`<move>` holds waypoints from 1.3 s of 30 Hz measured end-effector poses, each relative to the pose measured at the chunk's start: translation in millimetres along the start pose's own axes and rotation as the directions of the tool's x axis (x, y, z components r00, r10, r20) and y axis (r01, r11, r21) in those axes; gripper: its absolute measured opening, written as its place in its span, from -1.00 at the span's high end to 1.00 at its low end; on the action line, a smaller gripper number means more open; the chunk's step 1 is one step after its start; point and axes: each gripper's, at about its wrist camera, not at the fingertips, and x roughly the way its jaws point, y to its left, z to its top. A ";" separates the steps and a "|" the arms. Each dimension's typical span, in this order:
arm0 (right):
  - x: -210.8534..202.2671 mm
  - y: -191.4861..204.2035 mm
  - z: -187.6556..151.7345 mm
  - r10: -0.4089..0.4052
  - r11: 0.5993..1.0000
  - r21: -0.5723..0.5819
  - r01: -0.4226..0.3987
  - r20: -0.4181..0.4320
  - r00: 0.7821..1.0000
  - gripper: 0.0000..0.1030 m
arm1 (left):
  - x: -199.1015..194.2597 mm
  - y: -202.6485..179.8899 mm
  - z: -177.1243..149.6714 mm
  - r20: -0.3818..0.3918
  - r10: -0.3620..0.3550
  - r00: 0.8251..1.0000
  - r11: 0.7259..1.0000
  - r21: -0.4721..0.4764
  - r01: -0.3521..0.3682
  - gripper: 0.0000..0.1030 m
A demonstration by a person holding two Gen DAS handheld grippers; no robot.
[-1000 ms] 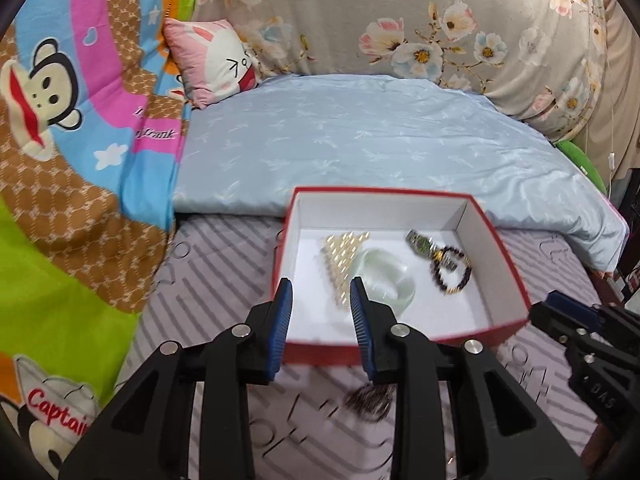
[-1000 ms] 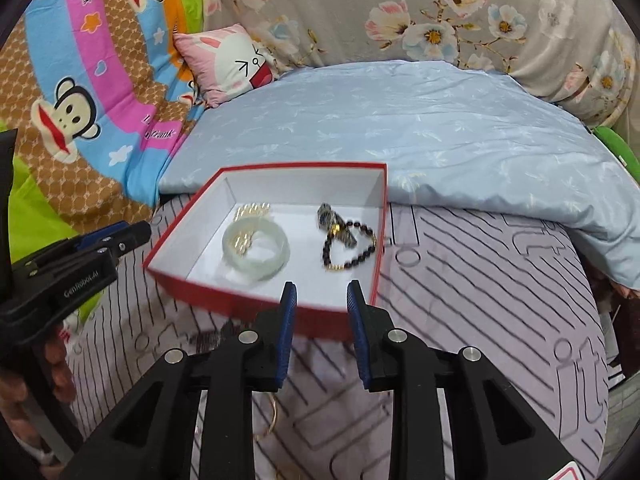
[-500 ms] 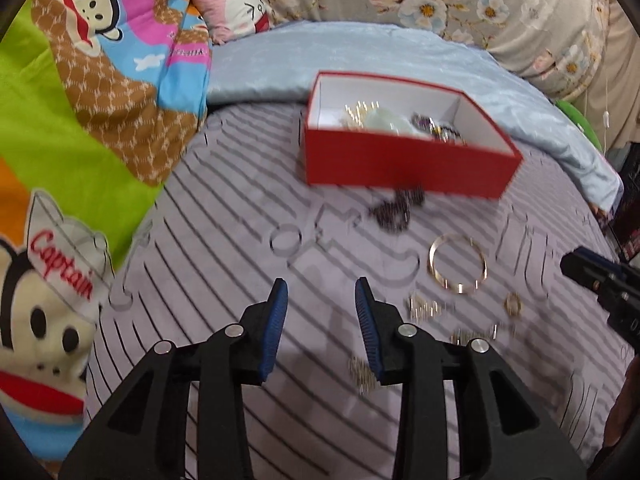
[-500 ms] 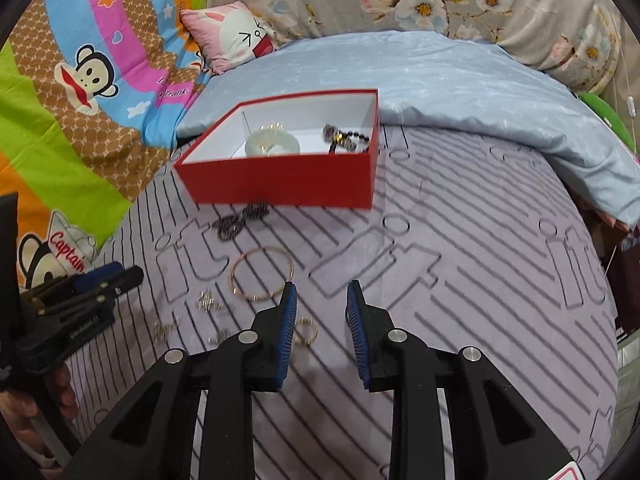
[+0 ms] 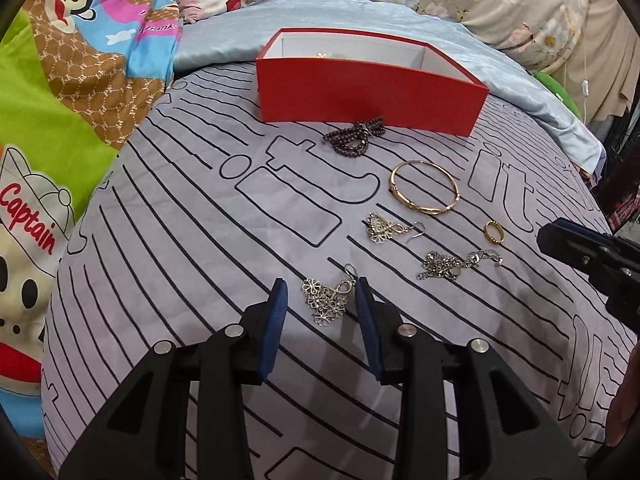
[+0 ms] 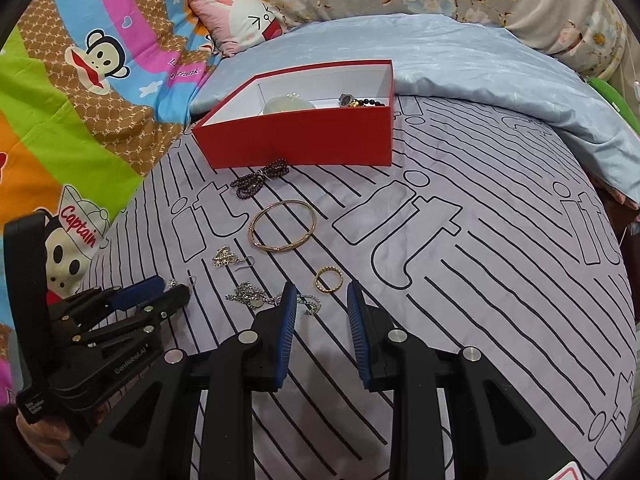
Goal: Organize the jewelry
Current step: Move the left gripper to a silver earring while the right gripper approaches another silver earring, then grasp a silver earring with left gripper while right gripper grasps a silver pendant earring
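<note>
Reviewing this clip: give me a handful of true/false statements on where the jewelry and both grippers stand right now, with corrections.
1. The left gripper is open, its fingers on either side of a silver flower earring. True.
2. The gold bangle lies inside the red box. False: it lies on the striped sheet, in front of the box.
3. The right gripper is shut on the gold ring. False: it is open, the ring lying just beyond its fingertips.
4. The dark bead bracelet lies close to the box's front wall. True.
</note>
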 end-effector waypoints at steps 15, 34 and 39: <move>13.5 24.1 -1.1 0.052 0.997 -0.047 -0.054 -0.034 0.998 0.50 | -2.0 0.3 -2.7 0.006 -0.057 0.998 0.998 -0.013 0.057 0.78; 60.5 72.7 19.6 0.110 0.972 -0.199 -0.127 -0.094 0.990 0.50 | -26.7 30.6 5.2 0.047 -0.041 0.998 0.996 -0.071 0.045 0.78; 74.3 77.1 23.2 0.126 0.964 -0.220 -0.150 -0.122 0.985 0.50 | -27.9 36.9 5.2 0.045 -0.038 0.998 0.996 -0.085 0.041 0.78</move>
